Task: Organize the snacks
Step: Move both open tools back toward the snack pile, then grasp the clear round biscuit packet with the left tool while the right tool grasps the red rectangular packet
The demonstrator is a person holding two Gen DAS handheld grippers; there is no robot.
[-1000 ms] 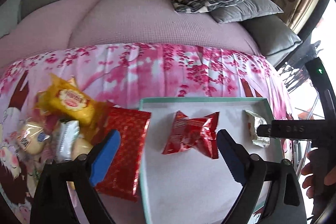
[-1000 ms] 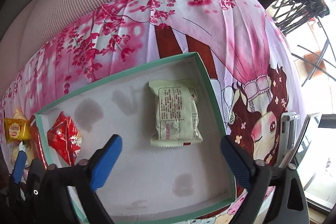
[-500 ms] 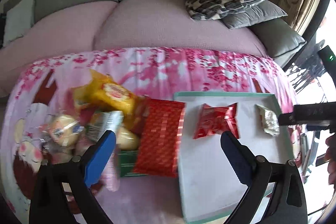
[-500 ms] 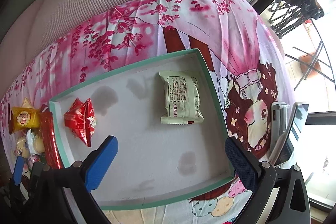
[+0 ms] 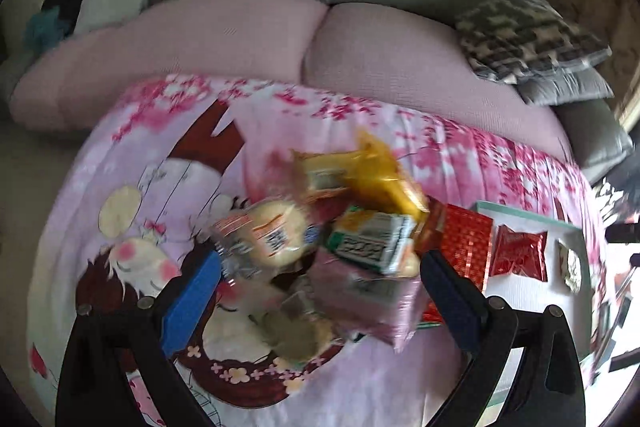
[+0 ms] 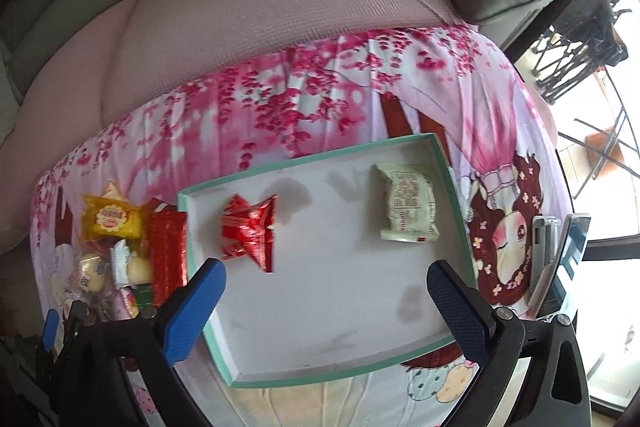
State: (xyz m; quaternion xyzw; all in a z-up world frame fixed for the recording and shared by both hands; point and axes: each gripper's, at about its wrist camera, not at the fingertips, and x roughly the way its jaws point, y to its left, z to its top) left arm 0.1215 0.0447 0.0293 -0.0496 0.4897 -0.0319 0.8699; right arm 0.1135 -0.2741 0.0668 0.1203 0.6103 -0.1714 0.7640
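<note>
The left tongs (image 5: 320, 291) are wide open and hold nothing. A second ago they hung over the teal tray (image 6: 208, 343) with the red crinkly packet between their blue tips. Now they have slid away from the tray and hang over the snack pile (image 5: 336, 247) beside the tray's left edge. That looks like they are going for the next snack to carry over.

The right tongs (image 6: 326, 311) are wide open too, with nothing in them. They hang over the bare middle of the tray and have lifted a bit, so more of the tray shows than before.

Inside the tray there are two snacks. One is the red crinkly packet (image 6: 250, 229), near the tray's left end. One is the pale green packet (image 6: 408, 209), near the tray's right end.

Outside the tray, touching its left wall, lies one flat red shiny packet (image 6: 170, 255). Past it, still left of the tray, the pile has one yellow packet (image 6: 112, 221), one green and white packet (image 5: 370, 241), one pink packet (image 5: 372, 301) and at least two clear bags with round buns (image 5: 272, 231). The picture is blurry there, so I cannot count the pile for sure.
</note>
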